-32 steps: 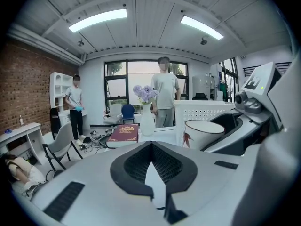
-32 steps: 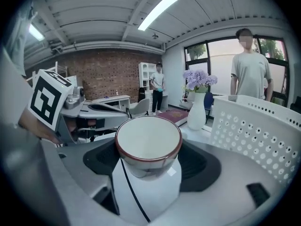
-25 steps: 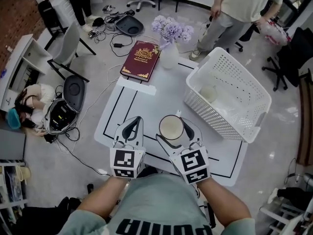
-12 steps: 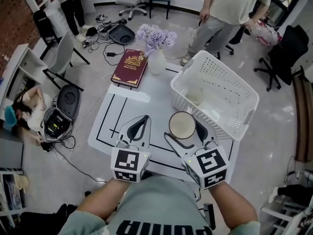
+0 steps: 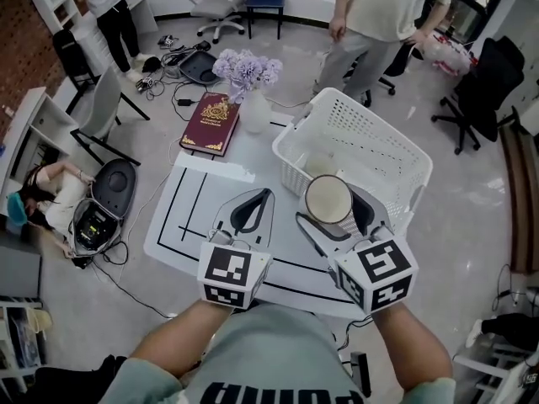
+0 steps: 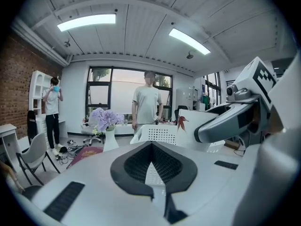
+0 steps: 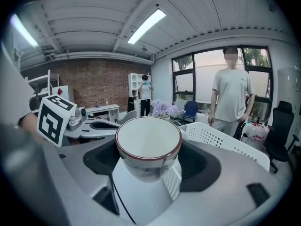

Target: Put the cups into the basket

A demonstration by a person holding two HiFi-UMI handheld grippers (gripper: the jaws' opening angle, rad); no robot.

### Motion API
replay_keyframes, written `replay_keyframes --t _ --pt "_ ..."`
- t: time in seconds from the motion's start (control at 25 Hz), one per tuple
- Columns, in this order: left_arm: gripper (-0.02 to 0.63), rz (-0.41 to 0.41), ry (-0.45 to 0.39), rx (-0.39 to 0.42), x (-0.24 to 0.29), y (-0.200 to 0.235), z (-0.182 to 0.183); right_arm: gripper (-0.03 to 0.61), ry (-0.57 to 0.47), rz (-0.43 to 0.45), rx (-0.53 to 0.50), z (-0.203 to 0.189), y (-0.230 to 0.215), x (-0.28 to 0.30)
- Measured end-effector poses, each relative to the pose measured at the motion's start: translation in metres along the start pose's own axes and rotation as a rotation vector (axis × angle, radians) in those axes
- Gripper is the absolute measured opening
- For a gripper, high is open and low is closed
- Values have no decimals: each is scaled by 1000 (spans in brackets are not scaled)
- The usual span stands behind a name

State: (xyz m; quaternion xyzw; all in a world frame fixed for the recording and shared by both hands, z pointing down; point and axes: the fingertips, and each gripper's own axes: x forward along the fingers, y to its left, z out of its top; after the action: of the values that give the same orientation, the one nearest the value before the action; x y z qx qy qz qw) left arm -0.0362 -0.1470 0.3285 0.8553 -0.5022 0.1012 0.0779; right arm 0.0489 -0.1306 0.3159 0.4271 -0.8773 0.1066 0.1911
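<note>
My right gripper (image 5: 332,205) is shut on a white cup with a dark red rim (image 5: 328,198), held upright and level with the near wall of the white perforated basket (image 5: 381,124). The right gripper view shows the cup (image 7: 148,140) between the jaws, with the basket (image 7: 221,138) just beyond. A second pale cup (image 5: 320,166) lies inside the basket. My left gripper (image 5: 255,202) hovers over the table to the left of the cup, shut and empty. In the left gripper view its jaws meet at the tips, with the basket (image 6: 162,133) ahead.
The white table (image 5: 189,213) carries black lines. A dark red book (image 5: 206,123) and a white vase of purple flowers (image 5: 250,99) stand at its far left. A person (image 5: 383,15) stands behind the basket. Chairs, cables and bags lie on the floor around.
My right gripper has carried the cup forward and to the right, from over the table's middle to the basket's near wall. The left gripper stayed shut and moved forward a little.
</note>
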Motion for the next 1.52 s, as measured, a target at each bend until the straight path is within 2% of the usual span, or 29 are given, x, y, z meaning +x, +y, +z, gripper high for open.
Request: replay_keyframes --t 0.4,0.6,0.76,1.16,1.52 --pt "5 9 9 20 28 -35 14 376 -26 -21 1 10 -51 -17" --pt "5 33 10 24 40 -50 18 376 -22 -28 15 7 -73 -19" --pt "5 19 15 29 49 -58 18 376 -6 -56 34 1 -91 -16" --pt "5 -60 31 59 78 -48 14 376 50 -166 89 -15 -133 14" --pt "5 -98 31 81 105 -32 27 376 82 -197 114 -29 -158 44"
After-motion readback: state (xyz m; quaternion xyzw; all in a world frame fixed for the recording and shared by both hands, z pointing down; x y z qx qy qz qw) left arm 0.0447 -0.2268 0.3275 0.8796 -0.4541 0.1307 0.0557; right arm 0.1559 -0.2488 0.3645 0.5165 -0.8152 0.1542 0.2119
